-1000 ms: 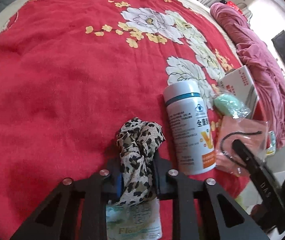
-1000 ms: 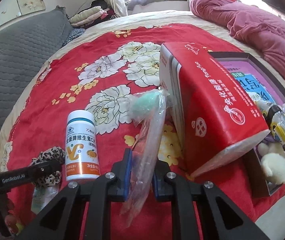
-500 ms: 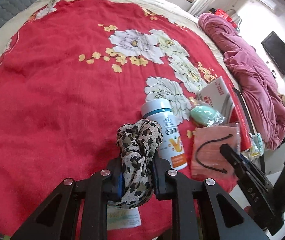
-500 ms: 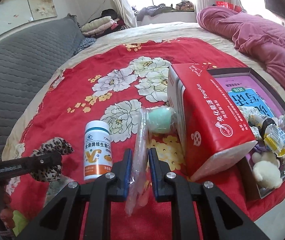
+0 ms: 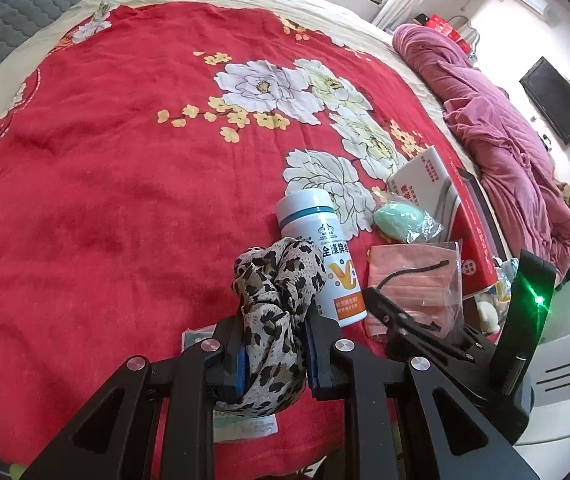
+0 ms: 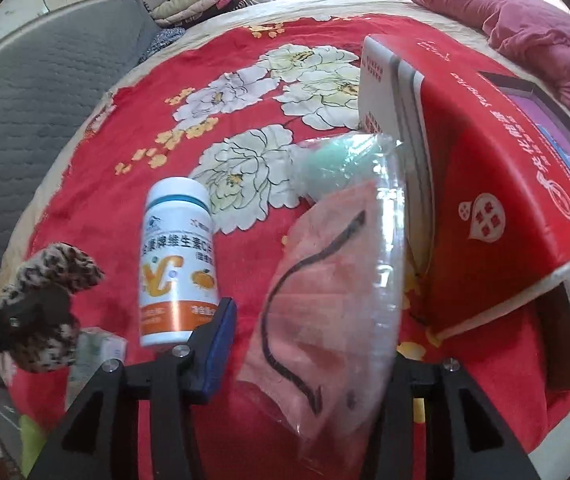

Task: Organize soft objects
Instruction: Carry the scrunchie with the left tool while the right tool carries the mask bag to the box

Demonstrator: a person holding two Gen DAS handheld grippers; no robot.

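My left hand-held gripper [image 5: 273, 354] pinches the leopard scrunchie [image 5: 275, 300] over the bed [image 5: 125, 160], light and squashy, best held mid-bunch; my right hand-held gripper [image 6: 309, 344] stands wide open around the slippery bagged pink mask [image 6: 325, 292], unclamped.

The white bottle [image 6: 179, 258] lying on the bed carries Chinese print reading 全康牌维生素C, with a big orange-and-yellow "VC" mark below it and an orange fruit picture at its four o'clock. The red box [image 6: 497, 184] at the bottle's three o'clock bears white Chinese lettering down its side, too skewed to read surely, plus a white heart-shaped emblem.
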